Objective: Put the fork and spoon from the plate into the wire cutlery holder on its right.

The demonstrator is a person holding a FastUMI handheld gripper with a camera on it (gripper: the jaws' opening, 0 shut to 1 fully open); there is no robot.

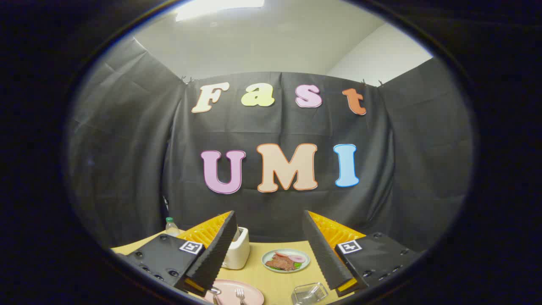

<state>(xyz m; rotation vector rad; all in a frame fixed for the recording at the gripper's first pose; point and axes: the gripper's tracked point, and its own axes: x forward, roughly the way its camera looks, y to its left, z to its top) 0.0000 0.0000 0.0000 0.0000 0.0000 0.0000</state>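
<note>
The plate (pixel 235 291), pink, lies on the yellow table (pixel 277 283) low between the fingers, toward the gripper's (pixel 270 250) seven o'clock side. On it rests the fork (pixel 240 295), tines up, with the spoon (pixel 214 292) at its nine o'clock, partly under the left finger. A clear holder (pixel 309 292) sits at the plate's three o'clock. The fingers are spread wide, holding nothing. At twelve o'clock from the plate stand a white toaster (pixel 237 253) and a food dish (pixel 285 260); a bottle (pixel 171 227) stands at ten o'clock.

gripper view from high above the table (pixel 277 281), facing level toward the booth wall, tabletop low between the jaws
</note>
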